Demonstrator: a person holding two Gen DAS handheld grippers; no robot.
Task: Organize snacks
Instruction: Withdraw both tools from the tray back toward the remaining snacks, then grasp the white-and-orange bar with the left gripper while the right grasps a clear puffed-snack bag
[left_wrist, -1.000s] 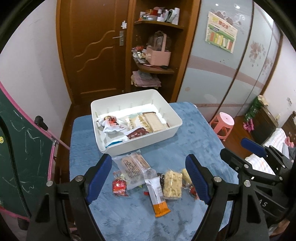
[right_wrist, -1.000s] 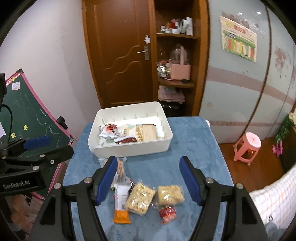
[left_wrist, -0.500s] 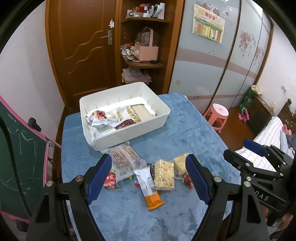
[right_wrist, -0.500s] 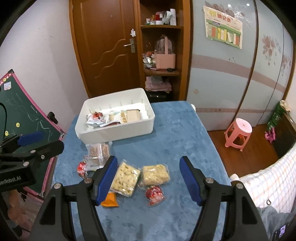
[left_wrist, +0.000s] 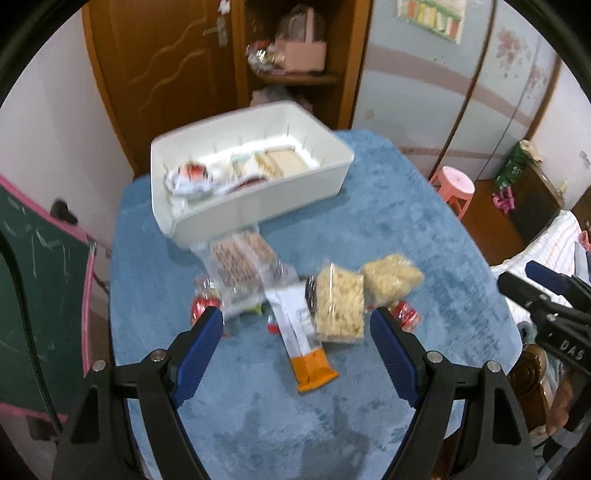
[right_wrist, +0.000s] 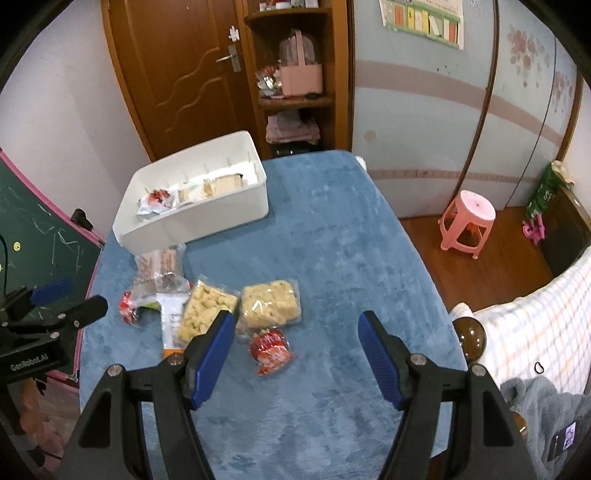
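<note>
White bin (left_wrist: 258, 206) at twelve o'clock holds a few packets; six or so snacks (right_wrist: 207, 314) remain on the counter (right_wrist: 332, 258). Left gripper (left_wrist: 295, 332) and right gripper (right_wrist: 295, 336) fingers gape, empty.

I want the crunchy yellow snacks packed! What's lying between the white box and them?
In the right wrist view, a clear cookie packet lies between the white box and the yellow snack packs.

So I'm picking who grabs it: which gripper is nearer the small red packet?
Right. The right gripper frames the small red packet; the left gripper sits farther left.
</note>
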